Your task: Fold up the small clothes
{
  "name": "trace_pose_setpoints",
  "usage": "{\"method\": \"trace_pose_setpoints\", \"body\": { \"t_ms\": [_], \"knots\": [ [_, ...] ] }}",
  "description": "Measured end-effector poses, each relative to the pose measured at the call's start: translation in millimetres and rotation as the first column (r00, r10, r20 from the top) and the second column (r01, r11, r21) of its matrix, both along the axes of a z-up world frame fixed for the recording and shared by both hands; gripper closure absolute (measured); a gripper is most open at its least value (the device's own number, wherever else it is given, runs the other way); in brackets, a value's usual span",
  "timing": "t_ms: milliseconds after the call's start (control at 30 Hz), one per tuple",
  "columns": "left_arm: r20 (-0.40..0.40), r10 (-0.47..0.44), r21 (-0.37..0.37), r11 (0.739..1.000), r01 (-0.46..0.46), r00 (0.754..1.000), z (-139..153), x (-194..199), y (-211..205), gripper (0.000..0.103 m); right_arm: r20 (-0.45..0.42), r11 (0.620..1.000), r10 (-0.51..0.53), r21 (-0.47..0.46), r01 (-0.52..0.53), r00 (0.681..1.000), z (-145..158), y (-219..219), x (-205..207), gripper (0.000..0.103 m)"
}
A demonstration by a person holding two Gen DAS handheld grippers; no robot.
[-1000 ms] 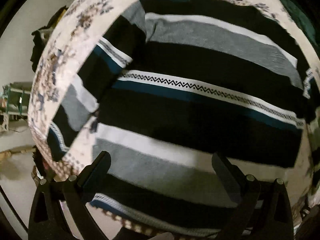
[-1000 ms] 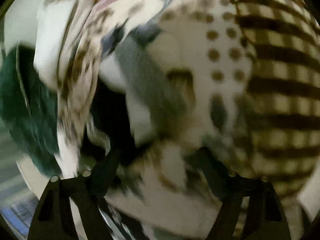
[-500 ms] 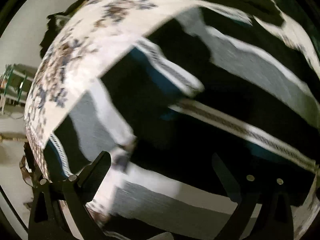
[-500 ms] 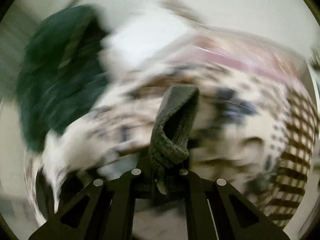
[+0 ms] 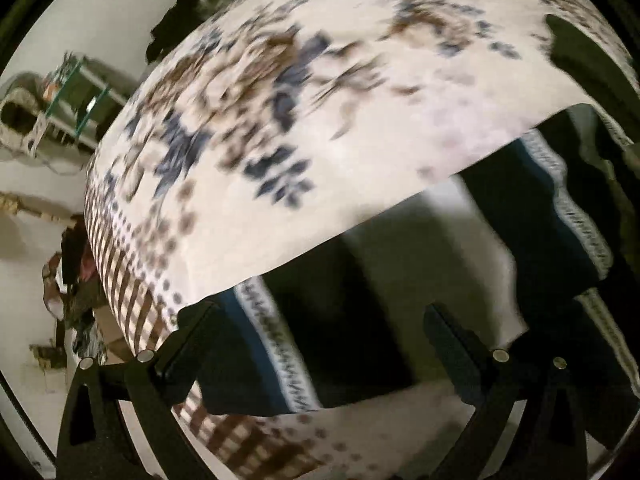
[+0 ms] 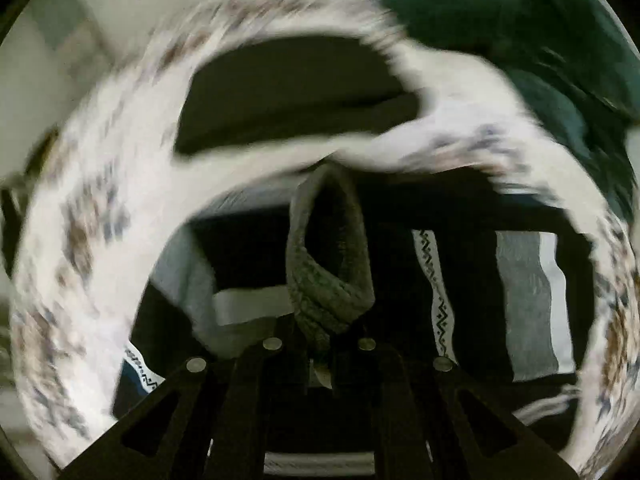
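Note:
A striped knit sweater (image 5: pixel 360 280) in black, grey, white and teal with zigzag trim lies on a table under a white cloth (image 5: pixel 280 100) printed in brown and blue. My left gripper (image 5: pixel 320 340) hovers over the sweater's edge, its fingers wide open with nothing between them. In the right wrist view my right gripper (image 6: pixel 320 354) is shut on a grey ribbed cuff (image 6: pixel 328 276) of the sweater. The cuff stands up in a loop above the striped body (image 6: pixel 524 304). Both views are blurred by motion.
A dark green garment (image 6: pixel 540 40) lies at the far right of the table. Beyond the table edge the left wrist view shows pale floor, a green-framed rack (image 5: pixel 68 92), a dark heap (image 5: pixel 188 16) and a pile of clutter (image 5: pixel 76 280).
My right gripper closed on the grey cuff and carried it over the striped body. My left gripper, still open, swept across the sweater to its edge, and its view rolled.

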State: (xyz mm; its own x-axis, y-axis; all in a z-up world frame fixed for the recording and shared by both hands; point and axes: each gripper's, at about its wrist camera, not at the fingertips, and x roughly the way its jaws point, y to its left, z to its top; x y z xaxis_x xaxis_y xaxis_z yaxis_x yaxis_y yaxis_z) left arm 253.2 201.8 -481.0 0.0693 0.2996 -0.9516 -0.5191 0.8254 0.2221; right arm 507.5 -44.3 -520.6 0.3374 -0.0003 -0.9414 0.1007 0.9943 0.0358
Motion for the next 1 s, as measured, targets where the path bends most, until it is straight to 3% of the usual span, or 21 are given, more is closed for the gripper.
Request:
{"method": "trace_pose_setpoints", "body": {
  "t_ms": [67,167,233,300,333,367,467,500,533,567,600,633,667,700,733,767,800,833,900,1000],
  "knots": [
    [-0.011,0.026,-0.017,1.000,-0.026,1.000,-6,-11,14,0.000,-0.061,0.995,0.060,-0.072,-0.064,0.996,-38,48,15,0.096],
    [-0.026,0.077,-0.063,0.995,-0.079,0.997,-5,-33,32,0.000,-0.146,0.982,0.125,-0.123,-0.143,0.981,-68,87,21,0.092],
    [-0.022,0.123,-0.107,0.986,-0.125,0.992,0,-53,43,0.000,-0.159,0.984,0.149,-0.077,-0.162,0.976,-68,86,19,0.083],
    [-0.021,0.215,-0.199,0.956,-0.215,0.976,3,-86,58,0.000,-0.147,0.988,0.153,0.043,-0.148,0.977,-54,70,10,0.028],
    [-0.023,0.257,-0.247,0.935,-0.255,0.966,2,-101,64,0.000,-0.141,0.989,0.137,0.072,-0.128,0.980,-49,59,1,0.022],
    [-0.032,0.304,-0.303,0.905,-0.299,0.952,-2,-116,70,0.000,-0.126,0.991,0.104,0.096,-0.092,0.987,-38,43,-7,0.020],
    [-0.047,0.432,-0.493,0.774,-0.397,0.901,-23,-149,83,0.000,-0.151,0.998,0.022,0.059,-0.013,0.988,-29,-1,-32,0.020],
    [-0.050,0.501,-0.588,0.685,-0.431,0.864,-36,-161,90,0.000,-0.166,0.999,-0.001,0.048,0.009,0.986,-28,-17,-47,0.020],
    [-0.054,0.544,-0.626,0.635,-0.453,0.837,-43,-166,94,0.000,-0.184,0.999,-0.023,0.034,0.029,0.983,-28,-29,-61,0.020],
    [-0.046,0.631,-0.683,0.546,-0.486,0.775,-55,-175,102,0.000,-0.199,0.999,-0.041,0.015,0.045,0.979,-27,-49,-74,0.020],
    [-0.030,0.693,-0.715,0.489,-0.500,0.720,-63,-180,109,0.000,-0.210,0.999,-0.053,-0.006,0.053,0.976,-31,-58,-89,0.020],
    [-0.023,0.730,-0.728,0.455,-0.512,0.683,-68,-183,114,0.000,-0.226,0.998,-0.060,-0.030,0.054,0.972,-35,-68,-98,0.020],
    [-0.010,0.782,-0.746,0.409,-0.526,0.623,-77,-185,123,0.001,-0.243,0.997,-0.064,-0.051,0.053,0.968,-41,-75,-106,0.020],
    [0.009,0.808,-0.747,0.397,-0.534,0.589,-81,-183,129,0.003,-0.259,0.996,-0.073,-0.063,0.059,0.963,-36,-95,-122,0.020],
    [0.021,0.817,-0.738,0.401,-0.543,0.576,-82,-180,131,0.010,-0.272,0.995,-0.084,-0.068,0.068,0.959,-33,-108,-133,0.020],
    [0.045,0.819,-0.718,0.424,-0.552,0.572,-83,-173,135,0.035,-0.290,0.994,-0.097,-0.075,0.079,0.952,-39,-112,-137,0.020],
    [0.069,0.808,-0.692,0.462,-0.555,0.586,-82,-165,138,0.056,-0.297,0.993,-0.106,-0.078,0.086,0.949,-41,-117,-140,0.020],
    [0.087,0.787,-0.665,0.502,-0.553,0.610,-79,-157,137,0.093,-0.297,0.993,-0.111,-0.080,0.091,0.949,-44,-118,-141,0.020],
    [0.131,0.756,-0.634,0.562,-0.532,0.642,-70,-141,138,0.094,-0.282,0.990,-0.118,-0.102,0.093,0.952,-42,-119,-142,0.020],
    [0.233,0.668,-0.544,0.692,-0.475,0.707,-41,-112,139,0.094,-0.242,0.982,-0.128,-0.164,0.089,0.962,-40,-116,-135,0.020]
  ]
}}
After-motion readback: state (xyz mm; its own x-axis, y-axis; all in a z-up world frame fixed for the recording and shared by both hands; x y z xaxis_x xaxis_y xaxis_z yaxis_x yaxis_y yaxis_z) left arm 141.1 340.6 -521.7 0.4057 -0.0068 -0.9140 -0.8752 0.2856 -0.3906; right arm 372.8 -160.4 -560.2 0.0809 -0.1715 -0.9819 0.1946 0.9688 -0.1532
